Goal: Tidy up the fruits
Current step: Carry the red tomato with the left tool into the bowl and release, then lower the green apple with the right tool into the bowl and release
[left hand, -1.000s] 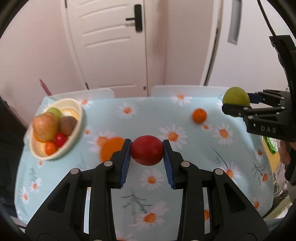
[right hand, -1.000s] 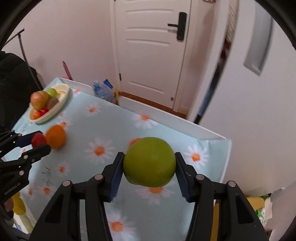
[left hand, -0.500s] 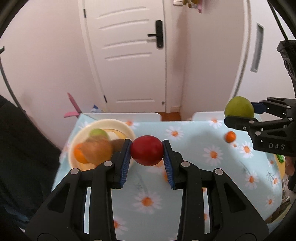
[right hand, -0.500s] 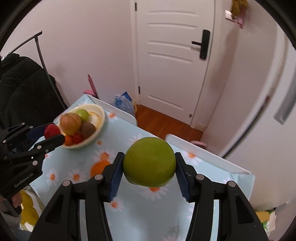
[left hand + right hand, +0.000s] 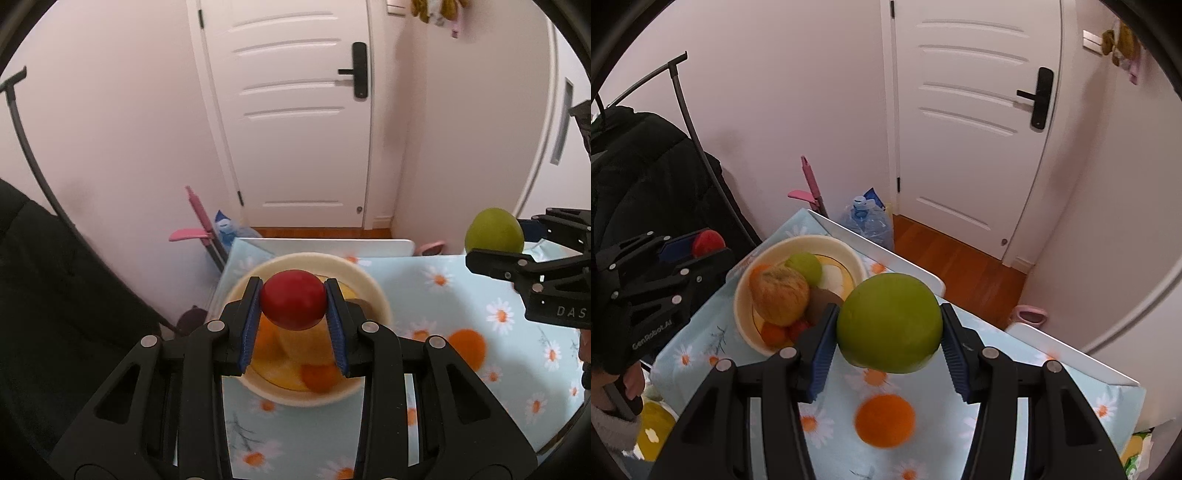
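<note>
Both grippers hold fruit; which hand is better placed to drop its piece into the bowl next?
Left. The left gripper holds the red fruit in line over the cream bowl; the right gripper, with the green fruit, sits beside the bowl over the tablecloth.

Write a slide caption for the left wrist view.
Left tongs hold a red fruit over the fruit bowl; right tongs carry a green fruit.

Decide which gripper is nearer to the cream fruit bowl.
Left. The left gripper, holding the red fruit, hangs over the bowl; the right gripper, with the green fruit, is off to its side.
</note>
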`<state>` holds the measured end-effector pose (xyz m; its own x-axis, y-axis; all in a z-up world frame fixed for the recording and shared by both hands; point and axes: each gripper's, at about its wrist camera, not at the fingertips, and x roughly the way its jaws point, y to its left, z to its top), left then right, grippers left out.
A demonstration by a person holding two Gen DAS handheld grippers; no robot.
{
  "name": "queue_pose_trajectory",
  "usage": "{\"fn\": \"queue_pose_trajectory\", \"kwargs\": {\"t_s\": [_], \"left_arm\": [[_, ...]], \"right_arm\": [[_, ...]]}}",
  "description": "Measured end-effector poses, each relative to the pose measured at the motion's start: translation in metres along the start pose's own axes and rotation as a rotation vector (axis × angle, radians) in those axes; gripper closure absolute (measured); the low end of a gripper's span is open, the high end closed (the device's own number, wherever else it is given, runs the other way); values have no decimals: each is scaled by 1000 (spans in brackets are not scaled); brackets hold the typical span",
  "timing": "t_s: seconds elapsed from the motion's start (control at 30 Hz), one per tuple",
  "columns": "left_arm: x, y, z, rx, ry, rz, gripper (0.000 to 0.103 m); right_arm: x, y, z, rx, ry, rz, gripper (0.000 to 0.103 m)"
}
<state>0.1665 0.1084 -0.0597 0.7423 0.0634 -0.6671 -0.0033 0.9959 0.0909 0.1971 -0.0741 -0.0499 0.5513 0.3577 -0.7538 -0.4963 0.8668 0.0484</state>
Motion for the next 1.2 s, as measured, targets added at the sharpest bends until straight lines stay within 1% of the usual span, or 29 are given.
{"fn": "queue_pose_trajectory", "kwargs": {"t_s": [0.17, 0.27, 0.5, 0.63, 0.87, 0.9, 0.93, 0.97, 1.0, 1.07, 1.1, 1.2], "left_arm": [[21, 26, 4, 4, 11, -14, 65], [34, 35, 5, 8, 23, -29, 65], [79, 57, 8, 33, 70, -75, 65], [103, 60, 9, 51, 100, -115, 65], [130, 59, 7, 90, 142, -144, 65], [132, 58, 7, 95, 146, -147, 63], [133, 59, 7, 98, 146, -147, 49], [136, 60, 7, 98, 145, -146, 32], [135, 62, 8, 94, 132, -139, 0], [128, 65, 9, 81, 83, -149, 0], [126, 66, 11, 79, 77, -163, 0], [125, 66, 12, 83, 89, -142, 0]], "right_arm": [[22, 15, 14, 19, 10, 3, 54], [34, 22, 19, 33, 15, -2, 54], [61, 34, 27, 83, 31, -21, 54], [77, 34, 29, 121, 44, -37, 54], [95, 31, 33, 166, 55, -61, 54], [96, 31, 33, 171, 55, -63, 54], [97, 30, 33, 178, 55, -65, 54], [97, 30, 33, 182, 54, -67, 54], [97, 30, 33, 186, 54, -70, 54], [97, 28, 34, 195, 50, -70, 54], [96, 27, 33, 199, 48, -71, 54], [94, 25, 33, 207, 47, -73, 54]]}}
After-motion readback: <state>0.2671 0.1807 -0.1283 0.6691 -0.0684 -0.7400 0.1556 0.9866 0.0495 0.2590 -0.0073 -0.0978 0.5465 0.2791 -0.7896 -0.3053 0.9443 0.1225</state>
